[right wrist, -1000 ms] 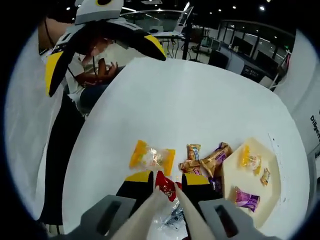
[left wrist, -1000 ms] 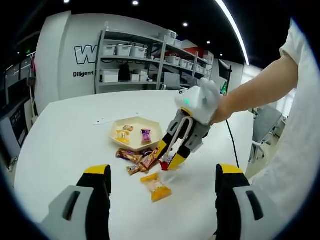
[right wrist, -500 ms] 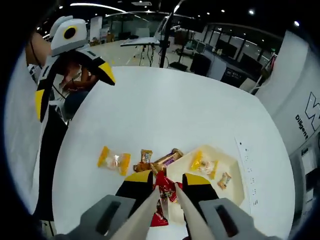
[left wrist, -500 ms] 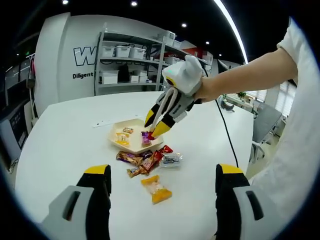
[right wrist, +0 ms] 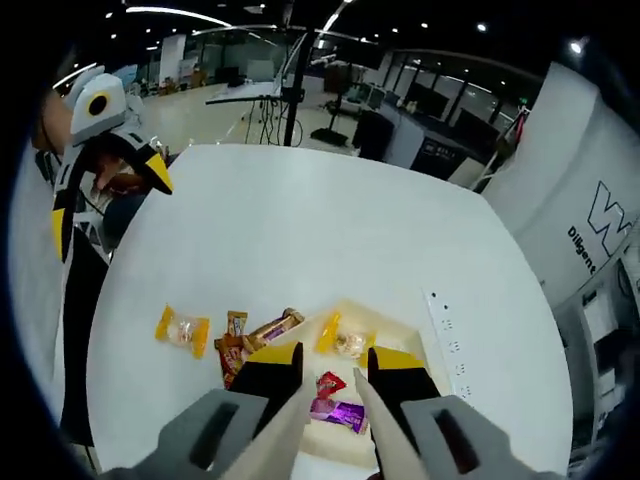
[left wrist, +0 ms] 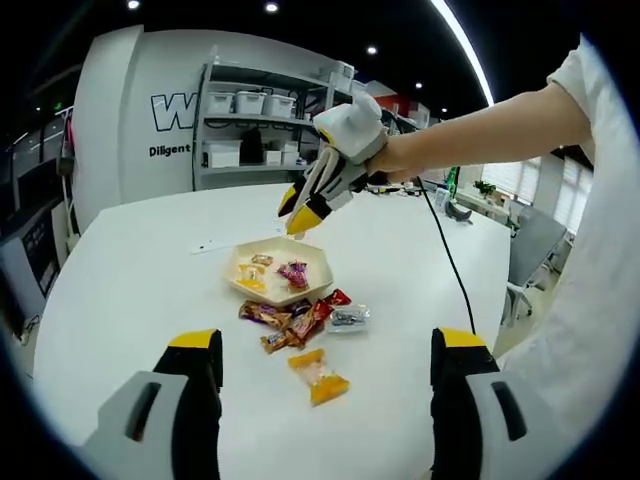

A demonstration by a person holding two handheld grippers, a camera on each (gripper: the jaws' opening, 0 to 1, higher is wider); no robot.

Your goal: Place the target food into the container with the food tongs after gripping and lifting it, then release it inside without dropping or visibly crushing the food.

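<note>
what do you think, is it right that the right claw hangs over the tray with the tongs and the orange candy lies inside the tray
Not quite. The right claw does hang over the tray with the food tongs, but the orange candy lies on the table, apart from the tray. The left gripper view shows it.
</note>
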